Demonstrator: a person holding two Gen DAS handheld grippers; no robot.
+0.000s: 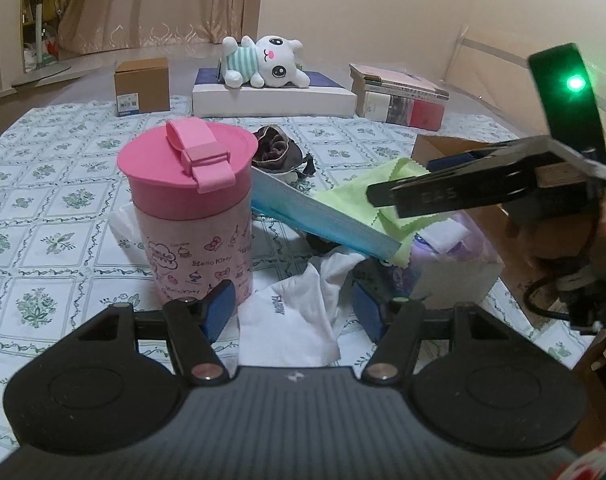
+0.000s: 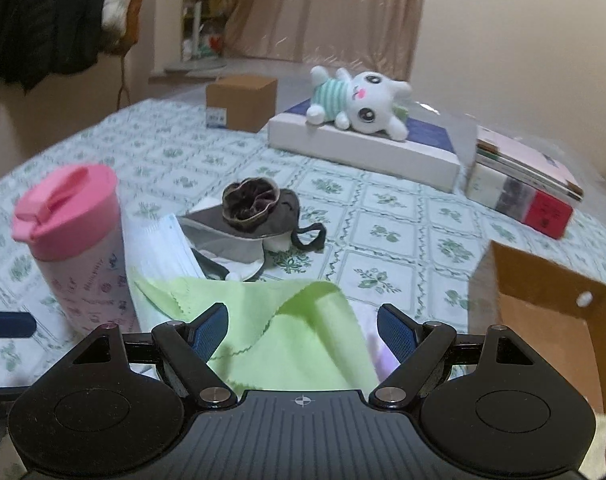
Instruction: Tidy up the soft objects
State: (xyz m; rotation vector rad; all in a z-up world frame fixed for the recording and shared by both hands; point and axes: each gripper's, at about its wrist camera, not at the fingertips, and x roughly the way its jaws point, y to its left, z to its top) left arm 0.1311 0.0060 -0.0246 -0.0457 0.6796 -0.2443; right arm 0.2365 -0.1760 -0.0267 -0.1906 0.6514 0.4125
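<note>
left tool: black body, blue ribbed pads | right tool: black, blue pads, silver screws

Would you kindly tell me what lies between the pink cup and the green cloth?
A stack of blue face masks lies between the pink Hello Kitty cup and the green cloth, clearest in the left wrist view.

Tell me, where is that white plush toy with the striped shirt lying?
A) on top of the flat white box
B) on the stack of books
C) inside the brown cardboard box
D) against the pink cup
A: the plush toy lies on its side atop the flat white box, apart from the books and the pink cup.
</note>
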